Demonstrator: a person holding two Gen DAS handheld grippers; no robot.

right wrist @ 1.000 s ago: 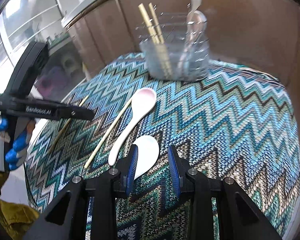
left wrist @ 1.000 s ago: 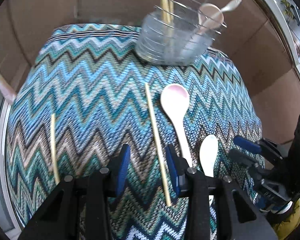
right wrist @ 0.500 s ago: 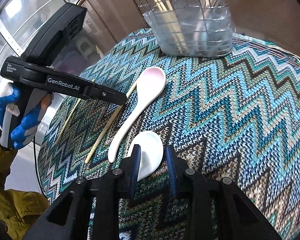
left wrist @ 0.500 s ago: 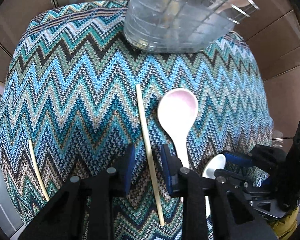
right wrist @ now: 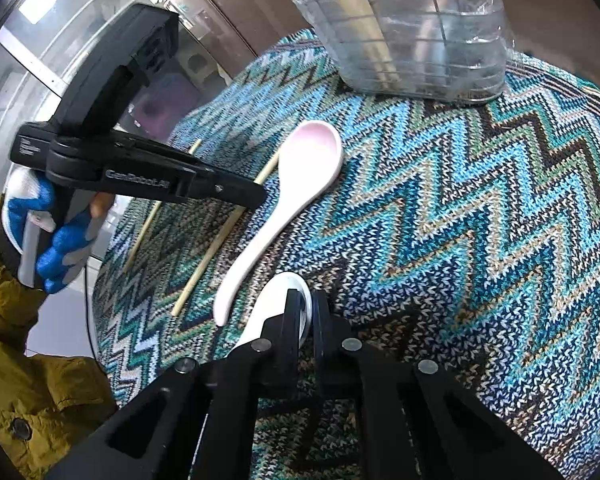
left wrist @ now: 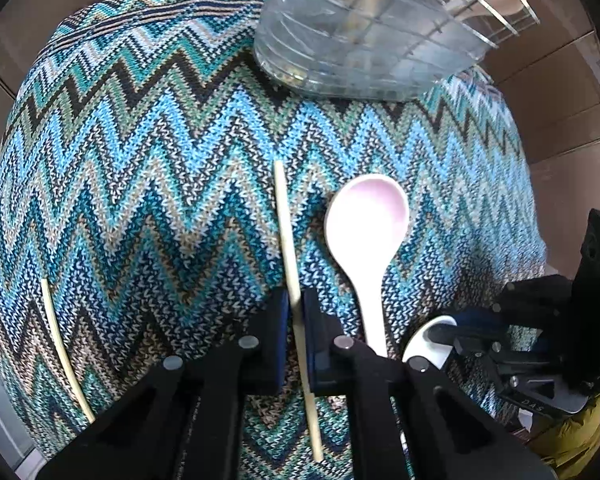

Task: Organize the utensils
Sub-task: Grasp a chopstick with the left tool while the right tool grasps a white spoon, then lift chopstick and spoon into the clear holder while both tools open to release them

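left claw (left wrist: 296, 312) clamped on chopstick (left wrist: 286, 232), right claw (right wrist: 307, 312) clamped on white spoon (right wrist: 278, 296)

Your right gripper (right wrist: 307, 312) is clamped on the rim of a white spoon (right wrist: 278, 300) lying on the zigzag cloth (right wrist: 480, 216). Just left, a longer pink-bowled spoon (right wrist: 288, 188) lies diagonally. Your left gripper (right wrist: 256, 196), held in your blue-gloved hand (right wrist: 48, 236), pinches a chopstick (right wrist: 216, 246); another chopstick (right wrist: 148, 222) lies farther left. A clear holder (right wrist: 416, 40) stands at the far side.
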